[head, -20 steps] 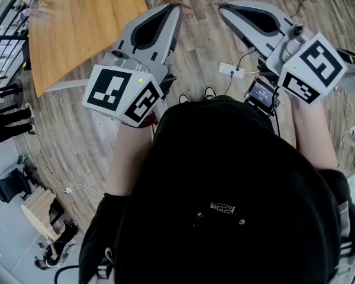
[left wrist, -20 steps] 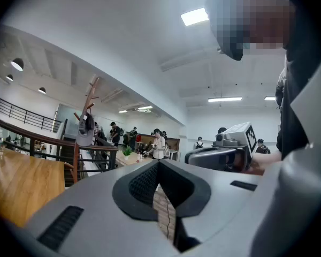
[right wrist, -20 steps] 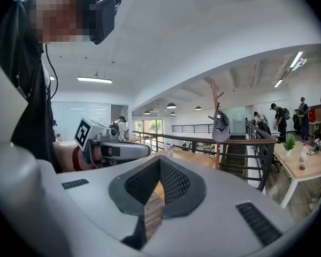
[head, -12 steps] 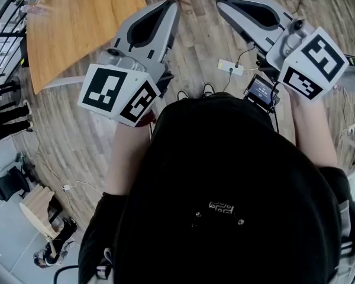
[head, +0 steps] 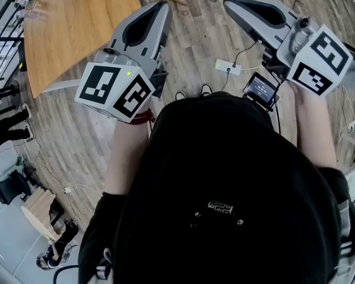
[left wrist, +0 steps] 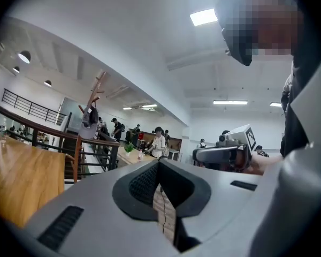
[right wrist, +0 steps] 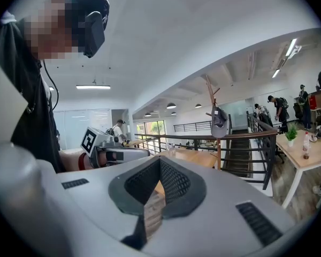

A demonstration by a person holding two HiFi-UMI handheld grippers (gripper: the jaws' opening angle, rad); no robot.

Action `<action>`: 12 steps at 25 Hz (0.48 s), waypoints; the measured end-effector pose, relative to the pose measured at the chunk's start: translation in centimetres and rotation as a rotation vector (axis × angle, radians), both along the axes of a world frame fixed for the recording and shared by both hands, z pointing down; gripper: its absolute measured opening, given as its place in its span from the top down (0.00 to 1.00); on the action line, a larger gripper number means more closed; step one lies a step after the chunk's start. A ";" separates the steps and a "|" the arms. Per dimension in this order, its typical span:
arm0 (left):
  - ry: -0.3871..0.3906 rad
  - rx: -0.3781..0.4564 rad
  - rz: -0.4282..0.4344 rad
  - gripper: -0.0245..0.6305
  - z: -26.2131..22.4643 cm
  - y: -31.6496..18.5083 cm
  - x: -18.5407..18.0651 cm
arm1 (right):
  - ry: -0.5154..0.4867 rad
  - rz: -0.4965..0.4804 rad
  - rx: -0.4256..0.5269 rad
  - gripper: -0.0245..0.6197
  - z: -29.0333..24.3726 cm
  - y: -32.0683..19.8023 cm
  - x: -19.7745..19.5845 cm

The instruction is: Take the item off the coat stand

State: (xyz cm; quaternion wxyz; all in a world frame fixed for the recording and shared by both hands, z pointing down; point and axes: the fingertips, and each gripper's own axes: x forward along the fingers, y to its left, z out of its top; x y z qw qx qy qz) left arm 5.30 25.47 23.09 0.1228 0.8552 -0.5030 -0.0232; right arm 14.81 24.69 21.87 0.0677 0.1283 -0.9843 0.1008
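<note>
On an open-plan office's upper floor, a person in a black top (head: 225, 188) holds two grey grippers out level over the wood-plank floor (head: 195, 46). A small lit screen (head: 260, 89) sits by the right wrist. A white power strip (head: 229, 68) and its cables lie on the boards below.

The left gripper (left wrist: 159, 162) is clenched, with its black pads meeting at the tip and nothing between them. Only floor shows through the gap behind the pads. The right gripper (right wrist: 159, 161) is clenched and empty in the same way. The two are held side by side, apart, and touch nothing.

A bare wooden table (head: 77, 22) spreads ahead of the left gripper, and a dark railing (right wrist: 246, 138) with a wooden top rail runs past its far edge.

The wooden coat stand (right wrist: 211, 98) rises at that railing line, well beyond both grippers. Whether it stands in front of the rail or behind it cannot be told. The grey item (right wrist: 219, 123), possibly a cap, hangs from one of the stand's pegs.

Farther back, people stand around desks (right wrist: 305, 154) under ceiling strip lights.
</note>
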 end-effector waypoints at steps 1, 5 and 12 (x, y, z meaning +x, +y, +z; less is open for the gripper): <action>0.000 -0.010 -0.004 0.96 0.2 -0.3 0.1 | 0.003 0.002 0.003 0.94 0.0 -0.2 0.0; -0.036 -0.008 -0.012 0.96 0.5 -1.0 1.0 | 0.006 0.000 0.001 0.93 0.4 -0.8 0.7; -0.066 -0.012 0.007 0.96 1.5 -2.1 3.8 | -0.015 0.002 -0.033 0.93 2.0 -2.1 3.1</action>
